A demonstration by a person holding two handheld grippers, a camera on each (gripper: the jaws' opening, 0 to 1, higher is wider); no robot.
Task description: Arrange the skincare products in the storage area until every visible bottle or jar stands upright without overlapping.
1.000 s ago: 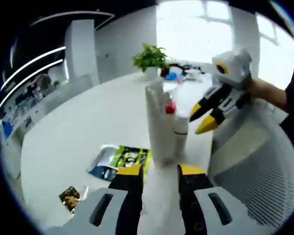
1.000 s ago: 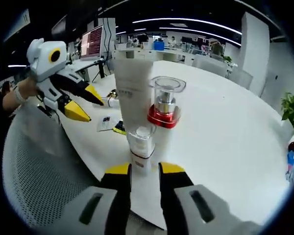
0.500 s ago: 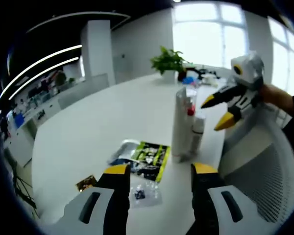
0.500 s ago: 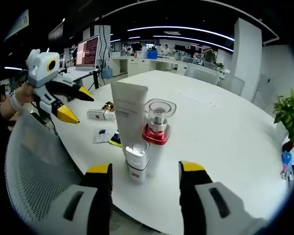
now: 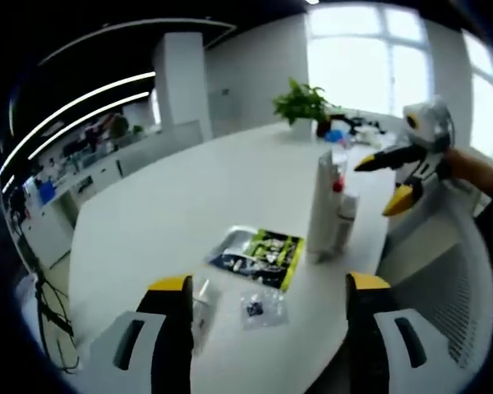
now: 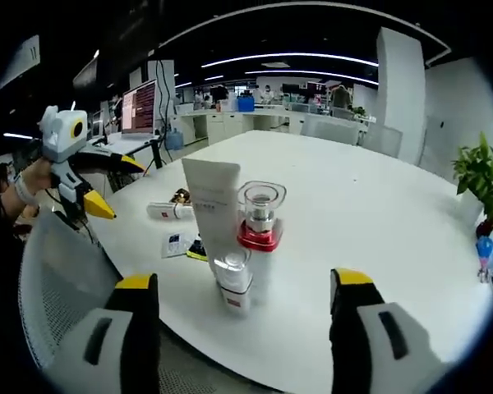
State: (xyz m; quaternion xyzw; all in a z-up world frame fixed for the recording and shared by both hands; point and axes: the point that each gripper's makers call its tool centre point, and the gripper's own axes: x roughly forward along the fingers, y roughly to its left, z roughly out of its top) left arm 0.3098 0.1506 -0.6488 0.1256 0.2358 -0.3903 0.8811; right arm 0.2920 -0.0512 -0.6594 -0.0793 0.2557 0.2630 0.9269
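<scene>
The work surface is a large white round table (image 6: 378,205) in an open-plan office with ceiling strip lights, a white column (image 6: 398,82) and, in the left gripper view, bright windows (image 5: 370,57). A potted plant (image 5: 302,103) stands at the far edge of the table, and a monitor (image 6: 140,107) stands on a desk beyond it. Three skincare products stand upright in a tight cluster near the table edge: a tall white tube (image 6: 211,205), a clear-capped bottle with a red collar (image 6: 258,222) and a small white bottle (image 6: 232,283) in front of them. Flat sachets (image 5: 259,253) lie on the table beside the cluster, with a white tube lying on its side (image 6: 169,211) farther off. A mesh chair back (image 6: 49,271) stands at the table edge. The left gripper (image 5: 267,308) and the right gripper (image 6: 242,291) both have jaws spread wide, holding nothing, clear of the products.
</scene>
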